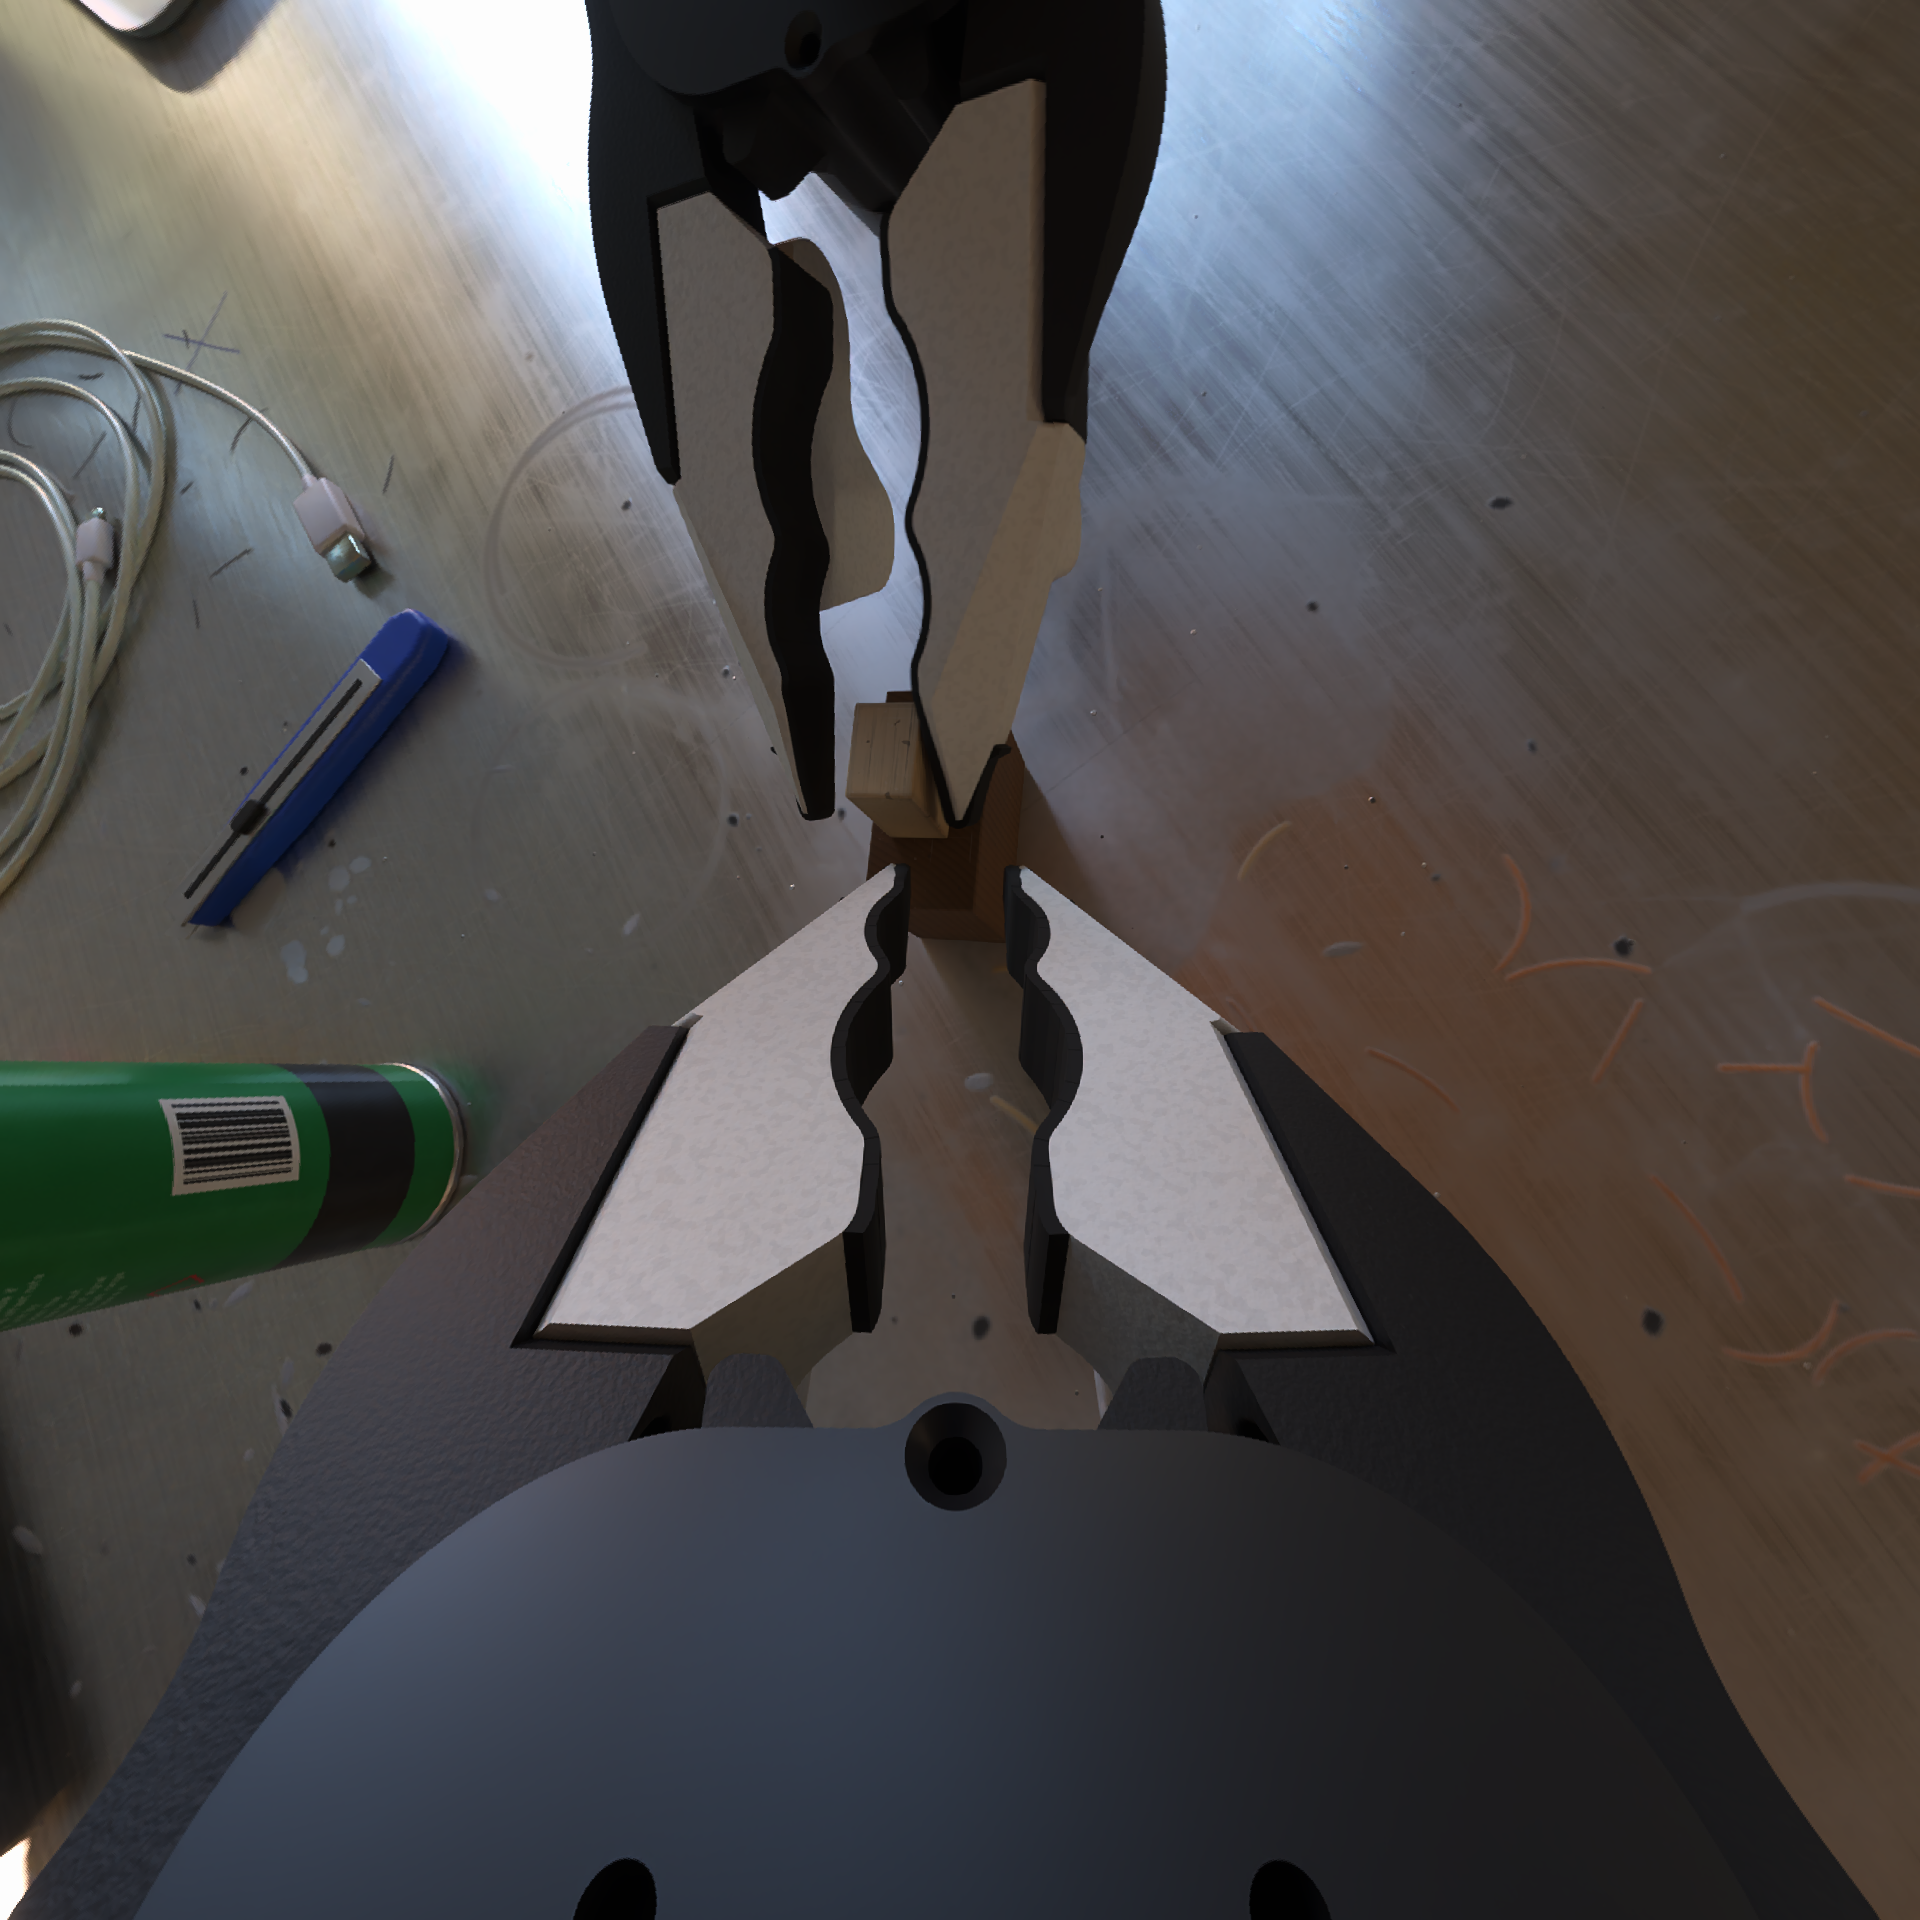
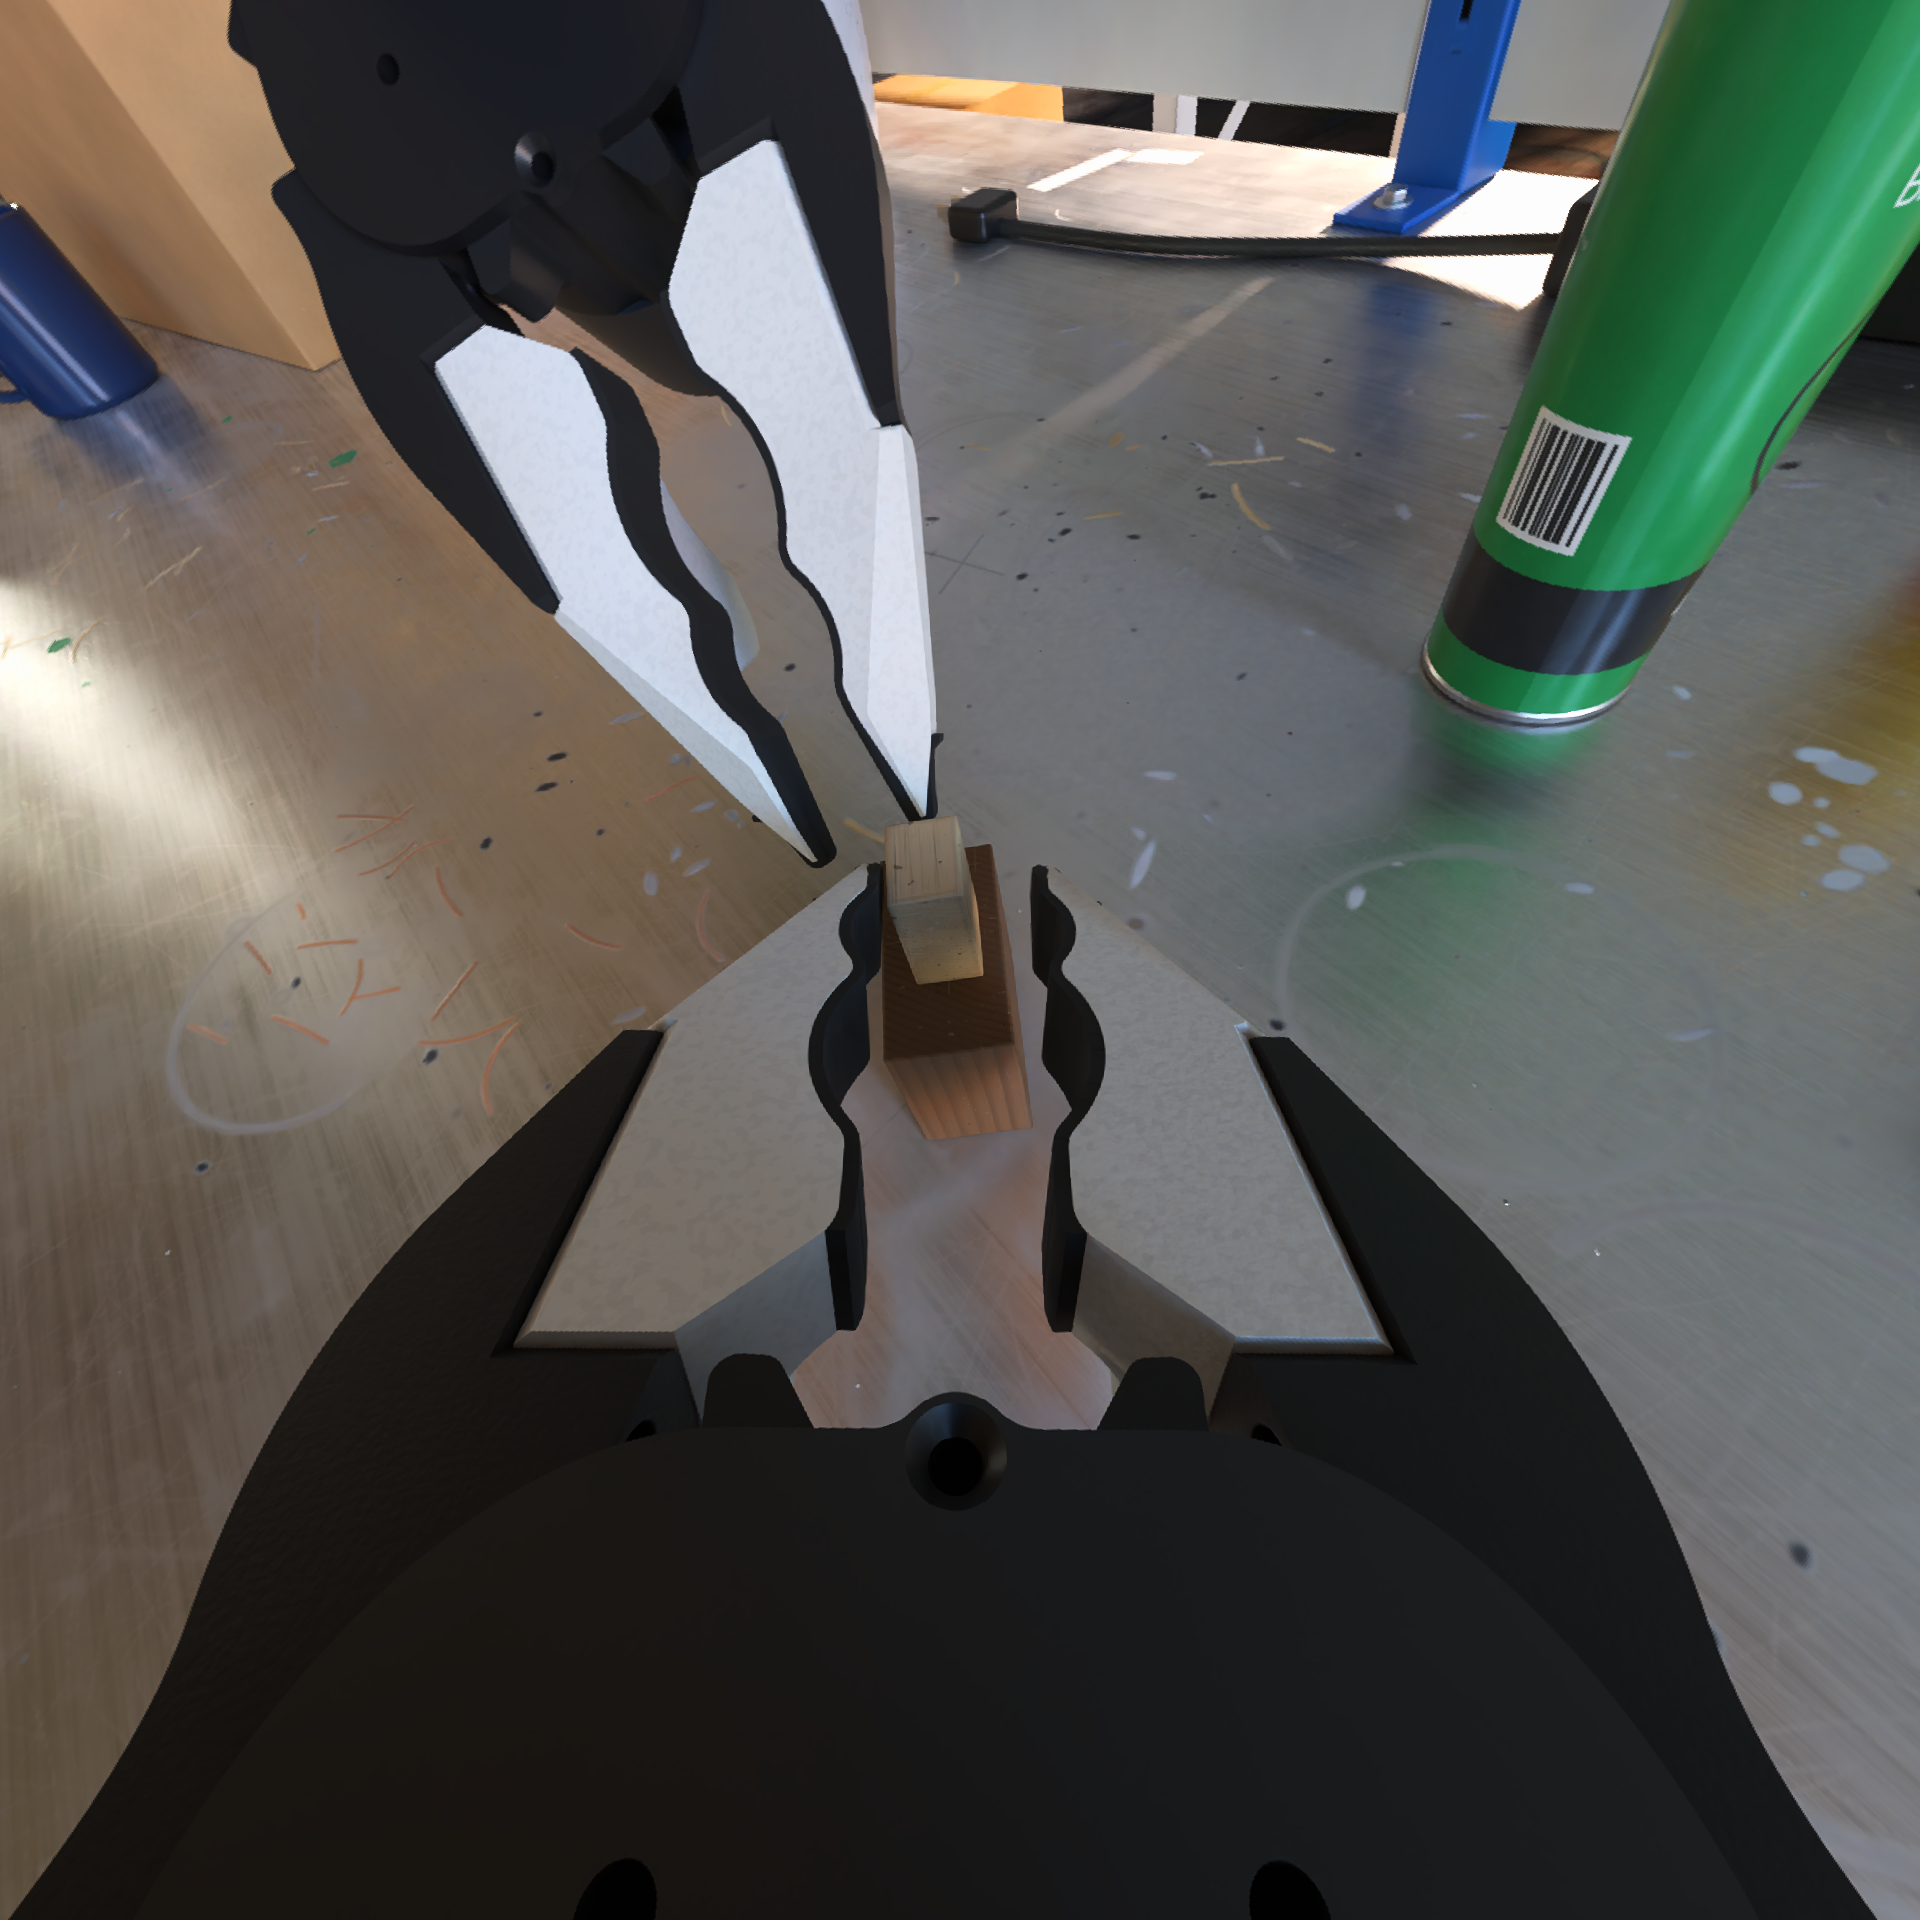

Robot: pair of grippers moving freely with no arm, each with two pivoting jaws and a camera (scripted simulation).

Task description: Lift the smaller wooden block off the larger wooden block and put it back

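The smaller, pale wooden block (image 2: 930, 899) lies on the larger, darker wooden block (image 2: 956, 1039), which rests on the scratched metal table (image 2: 1351, 1039). My right gripper (image 2: 954, 878) is open, and both blocks sit between its fingers. In the left wrist view the right gripper (image 1: 888, 810) comes down from the top. One of its fingertips is at the pale block (image 1: 888, 774) and the other stands apart from it. My left gripper (image 1: 956, 878) is open and empty, its tips just short of the darker block (image 1: 951, 894). It shows in the right wrist view (image 2: 871, 831) beyond the blocks.
A green spray can (image 1: 208, 1184) is close on my left gripper's left; it also shows in the right wrist view (image 2: 1662, 416). A blue utility knife (image 1: 322, 769) and a white cable (image 1: 83, 582) lie farther off. A cardboard box (image 2: 156, 177), a blue bottle (image 2: 62, 332) and a black cable (image 2: 1247, 244) sit at the far side.
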